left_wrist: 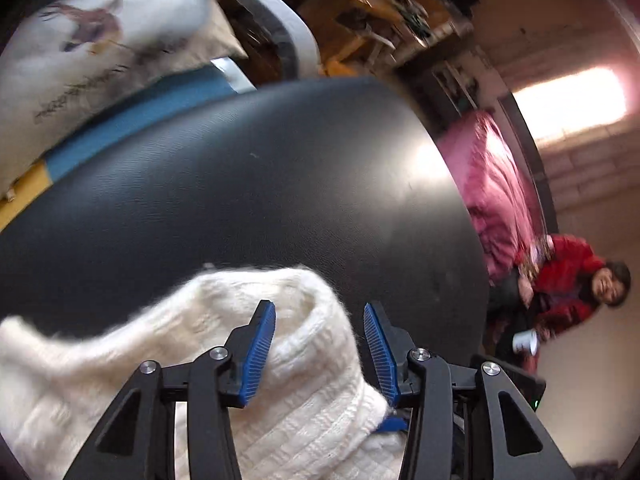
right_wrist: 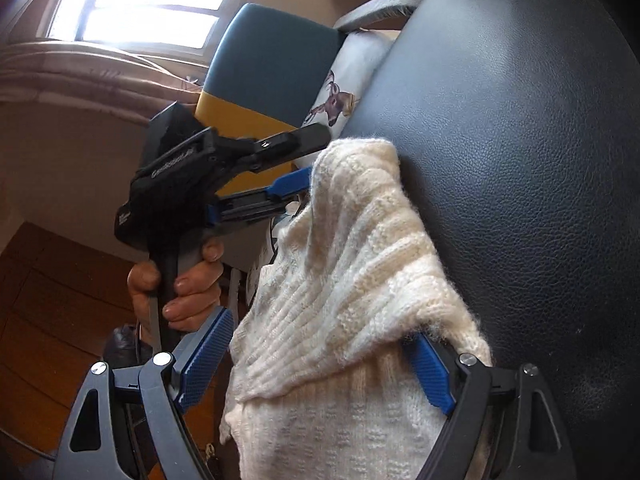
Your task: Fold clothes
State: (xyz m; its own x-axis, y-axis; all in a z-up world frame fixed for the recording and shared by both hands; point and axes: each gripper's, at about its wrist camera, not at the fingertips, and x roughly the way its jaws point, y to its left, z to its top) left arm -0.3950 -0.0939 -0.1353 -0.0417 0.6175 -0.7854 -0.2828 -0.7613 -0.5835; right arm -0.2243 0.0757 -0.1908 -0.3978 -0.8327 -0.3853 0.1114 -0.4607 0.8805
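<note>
Black textured leatherette covers the round table (left_wrist: pixel 256 168), with a deer-print cushion (left_wrist: pixel 100 40) on the chair behind. On it lies the cream cable-knit sweater (left_wrist: pixel 304 360), bunched, its near part hanging past the edge. Both claws stand apart around knit: the left gripper (left_wrist: pixel 319 344) straddles a raised fold, the right gripper (right_wrist: pixel 320 364) brackets the hanging part. Folding looks barely begun; next, each of the 2 must close on an edge and spread it flat. No containers show.

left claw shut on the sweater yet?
No. The left claw stands open, its blue fingers apart with the white sweater loose between them.
</note>
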